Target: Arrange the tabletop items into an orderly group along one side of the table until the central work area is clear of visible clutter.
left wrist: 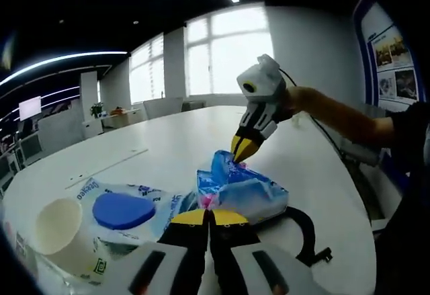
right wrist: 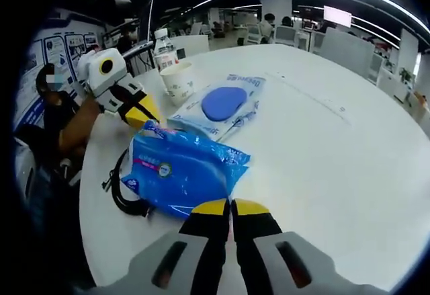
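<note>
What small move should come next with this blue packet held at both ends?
Probably carry the blue packet across and set it beside the wipes pack and paper cup. Both the left gripper and right gripper seem shut on opposite ends of it, and it lies apart from those two, over a black cable.

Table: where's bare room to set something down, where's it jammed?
Free: the table beyond the wipes pack, out to the far rim. Crowded: the near edge, where blue tissue pack, black cable, wipes pack, paper cup and water bottle bunch together.
</note>
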The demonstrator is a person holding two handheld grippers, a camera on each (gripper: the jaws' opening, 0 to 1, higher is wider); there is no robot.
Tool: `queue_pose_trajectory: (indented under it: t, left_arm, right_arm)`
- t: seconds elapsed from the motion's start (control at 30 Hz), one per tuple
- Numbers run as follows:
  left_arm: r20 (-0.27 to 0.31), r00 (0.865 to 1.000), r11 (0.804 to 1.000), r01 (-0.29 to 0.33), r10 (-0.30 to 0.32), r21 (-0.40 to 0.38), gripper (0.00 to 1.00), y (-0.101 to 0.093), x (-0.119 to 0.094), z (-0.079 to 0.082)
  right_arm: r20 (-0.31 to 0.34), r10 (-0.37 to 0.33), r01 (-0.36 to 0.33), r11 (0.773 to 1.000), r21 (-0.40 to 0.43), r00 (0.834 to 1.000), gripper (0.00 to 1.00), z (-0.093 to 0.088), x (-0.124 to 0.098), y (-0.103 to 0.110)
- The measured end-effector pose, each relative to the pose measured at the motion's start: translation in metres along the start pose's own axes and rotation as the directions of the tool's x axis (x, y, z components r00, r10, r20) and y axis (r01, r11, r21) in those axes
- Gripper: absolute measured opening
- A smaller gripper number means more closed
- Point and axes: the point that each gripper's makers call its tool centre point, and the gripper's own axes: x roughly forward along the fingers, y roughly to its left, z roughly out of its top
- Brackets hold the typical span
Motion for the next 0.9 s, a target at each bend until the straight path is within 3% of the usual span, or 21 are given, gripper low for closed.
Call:
queue_pose_trajectory:
  t: [0.2, 0.3, 0.7, 0.9]
  left_arm:
    - [-0.014, 1.000, 0.999, 0.027, -0.026, 0.041, 0.00, -0.008, 0.000, -0.003]
    - [-0.026, 1.000, 0.997, 0.018, -0.016, 0.078, 0.09, -0.010, 0.003, -0.005]
    - [-0.019, 1.000, 0.998, 0.002, -0.001, 0.067, 0.00, -0.007, 0.003, -0.002]
    - [-0.023, 1.000, 0.998, 0.009, -0.008, 0.069, 0.00, -0.009, 0.002, -0.002]
  right_arm:
    - [0.005, -0.004, 0.004, 1.000, 0.008, 1.000, 0.00, 0.000, -0.002, -0.005]
    - [0.010, -0.002, 0.002, 1.000, 0.017, 1.000, 0.00, -0.002, -0.002, -0.001]
    - [0.015, 0.001, -0.001, 1.000, 0.027, 1.000, 0.00, -0.004, -0.001, 0.000]
    - [0.024, 0.003, -0.004, 1.000, 0.031, 1.000, 0.00, -0.002, 0.000, 0.000]
